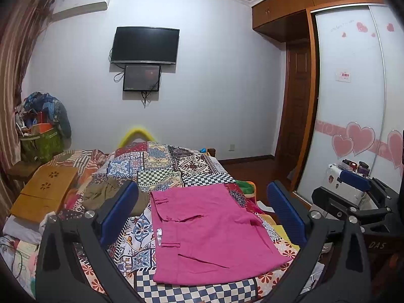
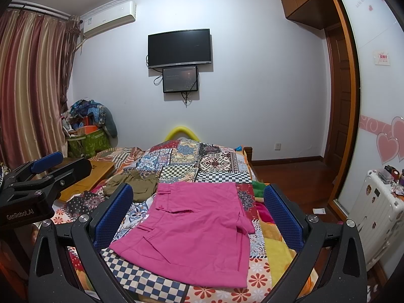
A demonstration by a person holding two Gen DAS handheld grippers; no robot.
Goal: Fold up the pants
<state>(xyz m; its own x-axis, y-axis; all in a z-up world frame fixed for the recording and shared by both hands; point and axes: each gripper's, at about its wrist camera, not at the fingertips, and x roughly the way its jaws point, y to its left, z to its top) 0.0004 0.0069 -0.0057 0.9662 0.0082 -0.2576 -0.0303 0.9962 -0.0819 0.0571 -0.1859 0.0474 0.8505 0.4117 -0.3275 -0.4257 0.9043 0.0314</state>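
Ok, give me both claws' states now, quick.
Left claw: open, empty, above the folded pink cotton pants.
Right claw: open, empty.

My left gripper (image 1: 202, 212) is wide open over the pink pants (image 1: 209, 232), lying flat on the patchwork bedspread (image 1: 176, 161).

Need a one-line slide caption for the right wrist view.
Open right tool hovers over pink pants lying flat on the patchwork bedspread.

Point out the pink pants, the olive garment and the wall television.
pink pants (image 2: 199, 229), right wrist view, middle of the fabric
olive garment (image 2: 141, 185), right wrist view, crumpled centre
television (image 1: 145, 45), left wrist view, dark screen
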